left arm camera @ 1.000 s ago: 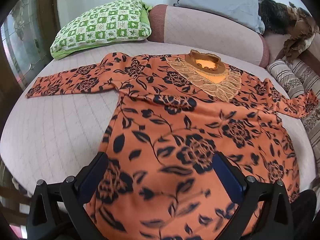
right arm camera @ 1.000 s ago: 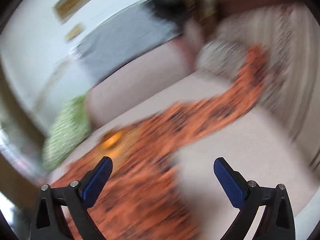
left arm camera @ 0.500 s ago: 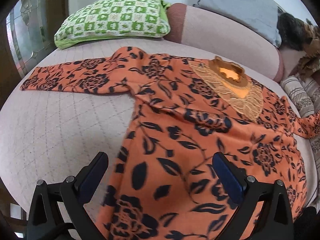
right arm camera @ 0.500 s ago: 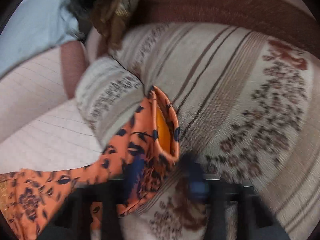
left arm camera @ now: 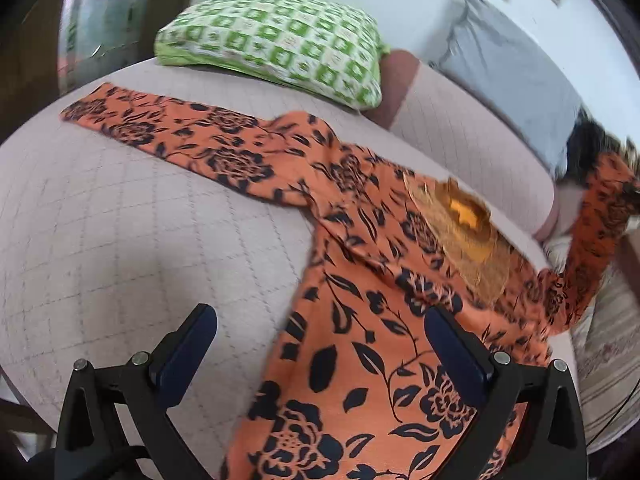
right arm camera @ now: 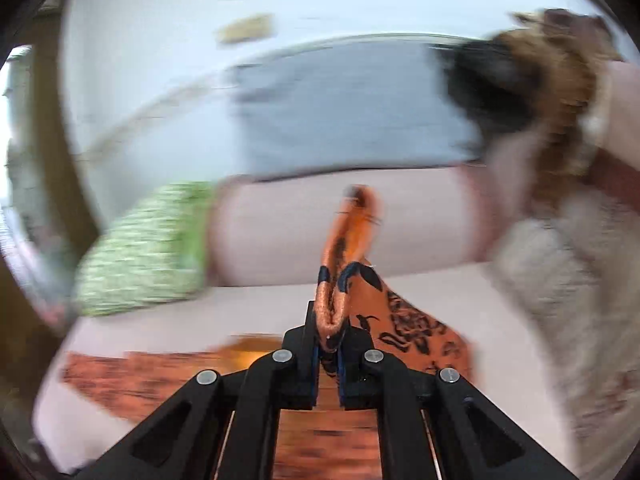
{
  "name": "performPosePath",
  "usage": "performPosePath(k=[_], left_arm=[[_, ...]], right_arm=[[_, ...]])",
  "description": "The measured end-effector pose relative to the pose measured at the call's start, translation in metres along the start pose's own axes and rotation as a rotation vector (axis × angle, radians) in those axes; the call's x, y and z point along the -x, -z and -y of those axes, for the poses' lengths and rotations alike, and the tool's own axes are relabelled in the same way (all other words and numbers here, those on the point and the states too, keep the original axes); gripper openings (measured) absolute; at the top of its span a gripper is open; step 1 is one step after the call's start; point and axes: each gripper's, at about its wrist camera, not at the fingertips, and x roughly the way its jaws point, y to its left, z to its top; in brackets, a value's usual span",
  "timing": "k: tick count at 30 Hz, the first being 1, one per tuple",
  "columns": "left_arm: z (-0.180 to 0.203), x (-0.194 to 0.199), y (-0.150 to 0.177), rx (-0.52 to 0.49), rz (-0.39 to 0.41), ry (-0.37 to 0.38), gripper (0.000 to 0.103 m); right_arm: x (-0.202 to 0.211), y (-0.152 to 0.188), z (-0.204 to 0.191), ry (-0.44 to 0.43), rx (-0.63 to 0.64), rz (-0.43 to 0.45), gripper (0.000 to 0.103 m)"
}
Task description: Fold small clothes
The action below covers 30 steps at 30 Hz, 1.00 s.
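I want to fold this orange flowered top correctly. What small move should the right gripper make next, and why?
Probably carry the pinched sleeve inward over the orange flowered top's chest: the right gripper is shut on the lifted cuff, while the other sleeve lies flat.

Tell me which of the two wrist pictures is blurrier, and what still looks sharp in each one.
Right wrist view: far blurrier; the green pillow and wall are smeared, while the right gripper and the pinched orange sleeve stay crisp. Left wrist view: mostly sharp on the orange dress and green pillow; only the raised sleeve at the right edge is smeared, and the fisheye bends the bed.
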Motion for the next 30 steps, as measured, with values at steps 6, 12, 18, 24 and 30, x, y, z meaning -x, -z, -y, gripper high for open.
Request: performPosePath(k=[6, 12, 18, 24, 30], left_arm=[[-0.015, 0.004, -0.004, 0.055, 0.014, -0.002, 0.103], [-0.004, 0.002, -0.001, -0.008, 0.023, -0.021, 0.103], [0.041, -0.009, -0.022, -0.1, -0.006, 0.071, 0.103], [0.102, -0.079, -0.083, -0.13, -0.118, 0.193, 0.103], [0.117, -0.172, -0.099, -0.077, -0.29, 0.073, 0.089]], right_arm=[[-0.115, 0.098, -0.102, -0.135, -0.065, -0.22, 0.059], [-0.18, 0.187, -0.076, -0.227, -0.146, -0.46, 0.094], [-0.097, 0.159, -0.015, -0.173, -0.087, -0.303, 0.094], [-0.046, 0.163, 0.06, -0.108, -0.146, -0.231, 0.094], [-0.012, 0.185, 0.101, -0.069, -0.238, -0.119, 0.094]])
